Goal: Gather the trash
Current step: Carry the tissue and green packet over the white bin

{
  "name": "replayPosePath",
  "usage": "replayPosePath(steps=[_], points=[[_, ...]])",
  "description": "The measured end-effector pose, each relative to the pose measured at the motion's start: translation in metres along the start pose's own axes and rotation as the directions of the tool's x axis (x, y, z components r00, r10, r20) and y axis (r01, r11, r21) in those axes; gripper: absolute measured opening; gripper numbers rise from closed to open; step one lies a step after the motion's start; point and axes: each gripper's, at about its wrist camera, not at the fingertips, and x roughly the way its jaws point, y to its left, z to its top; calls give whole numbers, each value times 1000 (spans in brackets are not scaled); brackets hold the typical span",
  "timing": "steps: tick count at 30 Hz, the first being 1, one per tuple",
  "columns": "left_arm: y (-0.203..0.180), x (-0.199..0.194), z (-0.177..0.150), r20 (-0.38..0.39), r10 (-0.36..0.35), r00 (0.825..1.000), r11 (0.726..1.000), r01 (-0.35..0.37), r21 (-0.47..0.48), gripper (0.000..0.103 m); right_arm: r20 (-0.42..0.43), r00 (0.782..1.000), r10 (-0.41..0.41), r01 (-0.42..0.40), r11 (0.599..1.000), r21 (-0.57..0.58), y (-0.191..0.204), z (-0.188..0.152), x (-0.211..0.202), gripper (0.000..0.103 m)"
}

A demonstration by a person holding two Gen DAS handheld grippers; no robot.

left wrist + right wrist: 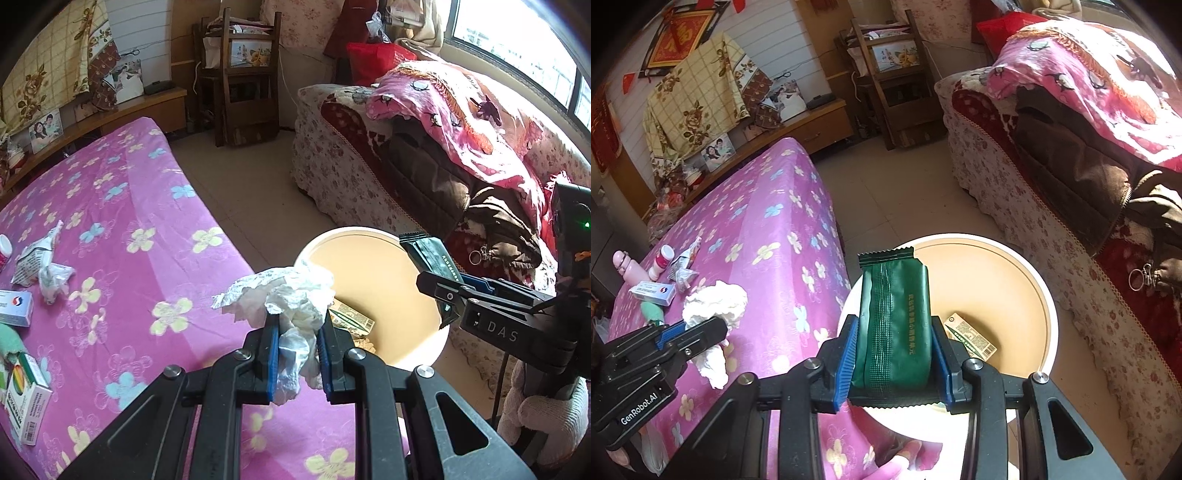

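Observation:
A white round bin (439, 334) (1051, 306) with a tan inside stands on the floor beside the bed; a printed wrapper (352, 317) (971, 338) lies in it. My left gripper (297, 321) (692, 330) is shut on a crumpled white tissue (291, 295) (714, 304), held over the bed's edge at the bin's left rim. My right gripper (894, 336) (443, 284) is shut on a dark green snack packet (894, 321) (430, 256), held above the bin. A crumpled printed paper (42, 260) (683, 267) lies on the bed.
The bed has a pink flowered sheet (147, 206) (768, 229). Medicine boxes (27, 410), a blue and white box (14, 308) (653, 293) and a small bottle (661, 264) lie on it. A sofa (369, 155) (1015, 177) heaped with clothes stands right. A wooden chair (240, 81) stands behind.

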Motion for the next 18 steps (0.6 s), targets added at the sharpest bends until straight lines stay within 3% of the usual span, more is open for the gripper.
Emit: replayPosePath(steps=[18], points=[[-32,38,11,-45,-42,998,998,43,37,19,-17,999,-29,30,997,75,-32,-3,12,40]])
